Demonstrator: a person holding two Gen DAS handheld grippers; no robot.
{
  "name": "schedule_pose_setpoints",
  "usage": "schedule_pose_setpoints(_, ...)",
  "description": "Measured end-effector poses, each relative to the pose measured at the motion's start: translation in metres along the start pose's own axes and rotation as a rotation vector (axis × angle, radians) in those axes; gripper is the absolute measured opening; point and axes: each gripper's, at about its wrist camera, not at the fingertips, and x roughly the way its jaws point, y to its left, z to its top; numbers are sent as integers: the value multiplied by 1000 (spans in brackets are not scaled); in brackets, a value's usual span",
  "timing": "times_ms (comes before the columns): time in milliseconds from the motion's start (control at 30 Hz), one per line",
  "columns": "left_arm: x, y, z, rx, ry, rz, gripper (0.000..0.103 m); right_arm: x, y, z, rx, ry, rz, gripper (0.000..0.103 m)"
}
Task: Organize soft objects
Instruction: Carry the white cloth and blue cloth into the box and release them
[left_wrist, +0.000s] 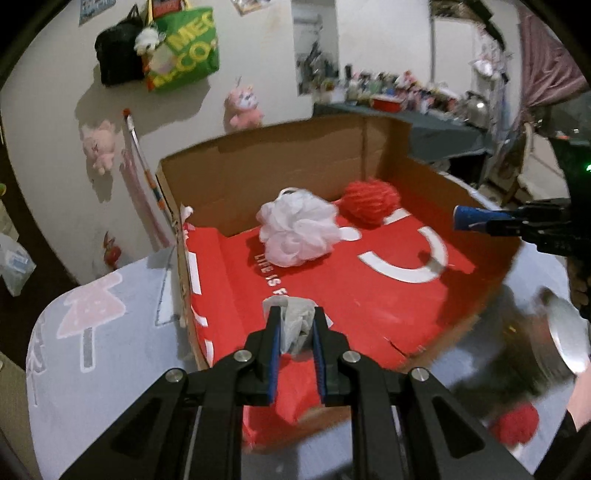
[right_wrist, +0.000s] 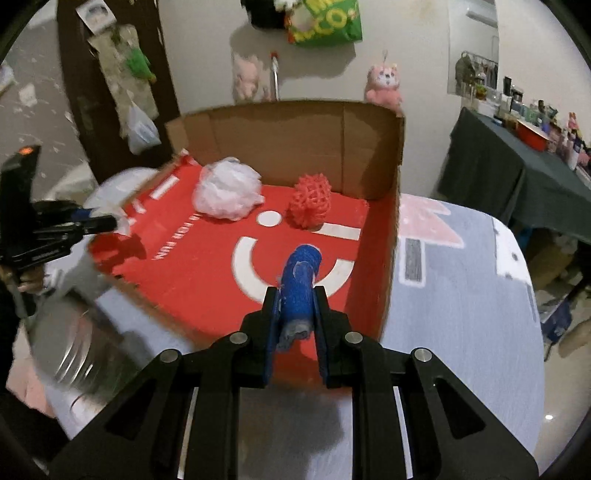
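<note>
- One cardboard box (left_wrist: 280, 147) across the middle of both views, open on top, lined with a red sheet (left_wrist: 332, 288) printed in white.
- Two puffs inside the box, toward its far wall: one white mesh puff (left_wrist: 299, 232) left of centre and one red mesh puff (left_wrist: 369, 201) just beside it on the right — close to touching in the left view, slightly apart in the right view.
- Left gripper (left_wrist: 295, 325) at lower centre of its own view, clamped on one pale grey-white crumpled wad (left_wrist: 295, 321), held over the near part of the red sheet.
- Right gripper (right_wrist: 295, 306) at lower centre of its own view, closed around one blue roll (right_wrist: 301, 280), pointing into the box above the white arc print.
- Same blue roll at the right edge of the left view, sticking out over the box's right wall.
- One more red fuzzy thing (left_wrist: 515, 424) at lower right of the left view, outside the box — blurred, kind hard to tell.
- One shiny metal bowl (right_wrist: 85, 354) at lower left of the right view, blurred.
- Grey cloth with pink tree shapes (left_wrist: 92, 332) under the box.
- Two pink plush toys (left_wrist: 243, 107) and one green bag (left_wrist: 184, 51) on the wall, upper left.
</note>
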Motion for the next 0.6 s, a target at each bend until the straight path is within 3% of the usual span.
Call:
schedule_pose_setpoints(233, 40, -1, 20, 7, 97, 46, 16, 61, 4, 39, -22, 162, -91, 17)
schedule_pose_setpoints(500, 78, 2, 33, 2, 201, 68, 16, 102, 9, 55, -42, 284, -165, 17)
schedule_pose_setpoints(600, 90, 6, 33, -18, 229, 79, 16, 108, 8, 55, -48, 288, -198, 17)
